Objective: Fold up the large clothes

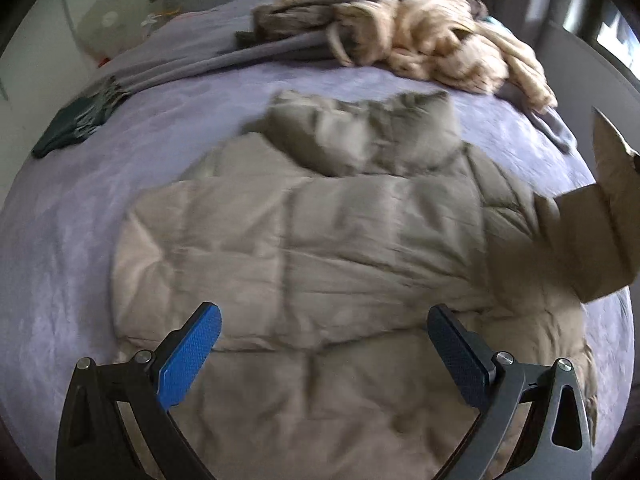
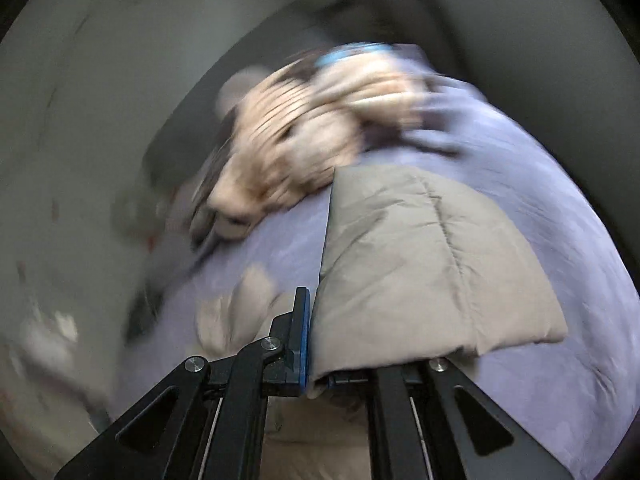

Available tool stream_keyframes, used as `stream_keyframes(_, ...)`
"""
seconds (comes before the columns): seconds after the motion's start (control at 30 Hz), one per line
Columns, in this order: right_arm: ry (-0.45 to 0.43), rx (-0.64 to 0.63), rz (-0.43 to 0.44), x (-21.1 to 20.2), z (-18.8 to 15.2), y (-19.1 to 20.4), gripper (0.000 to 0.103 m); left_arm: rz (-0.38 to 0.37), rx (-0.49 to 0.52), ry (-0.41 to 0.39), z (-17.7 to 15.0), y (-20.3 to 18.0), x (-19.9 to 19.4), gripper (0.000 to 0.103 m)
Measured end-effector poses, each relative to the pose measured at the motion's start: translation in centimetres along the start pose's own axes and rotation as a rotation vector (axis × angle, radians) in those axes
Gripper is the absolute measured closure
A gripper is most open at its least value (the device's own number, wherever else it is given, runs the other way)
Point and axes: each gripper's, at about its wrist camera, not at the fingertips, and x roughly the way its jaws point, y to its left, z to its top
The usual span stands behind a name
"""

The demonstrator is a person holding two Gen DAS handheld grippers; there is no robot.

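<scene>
- Gripping a jacket [image 2: 420, 264] sleeve, right gripper [image 2: 312, 344] clenched, lifted at 3 o'clock.
- Left gripper [image 1: 324, 344] released, hovering over jacket on bed [image 1: 60, 240].
- Fuzzy blanket [image 1: 420, 40] at 12 o'clock.

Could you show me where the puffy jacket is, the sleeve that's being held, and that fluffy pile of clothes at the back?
Jacket [image 1: 320, 240], left wrist view, on its quilted body.
Sleeve [image 2: 420, 264], right wrist view, on the lifted panel.
Pile [image 1: 420, 40], left wrist view, on the cream fleece.
</scene>
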Motion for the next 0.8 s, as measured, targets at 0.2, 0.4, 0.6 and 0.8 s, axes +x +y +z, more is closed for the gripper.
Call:
stream_keyframes(0.2, 0.170, -0.356, -0.023, 9.3, -7.5, 13.0, 0.096, 0.043, -0.034, 0.005, -0.2, 4.7, 1.2, 0.000)
stream_keyframes(0.4, 0.331, -0.331, -0.054, 15.7, -13.7, 14.0, 0.095, 0.059, -0.059, 0.021, -1.0, 7.4, 2.4, 0.000)
stream_keyframes(0.6, 0.425, -0.254, -0.098, 17.9, -15.6, 10.7, 0.096, 0.033, -0.076, 0.049, -1.1, 7.5, 4.2, 0.000)
stream_keyframes(0.8, 0.442, -0.132, -0.057, 15.4, -14.0, 9.2, 0.050, -0.010, -0.078, 0.038, -0.1, 7.0, 4.5, 0.000)
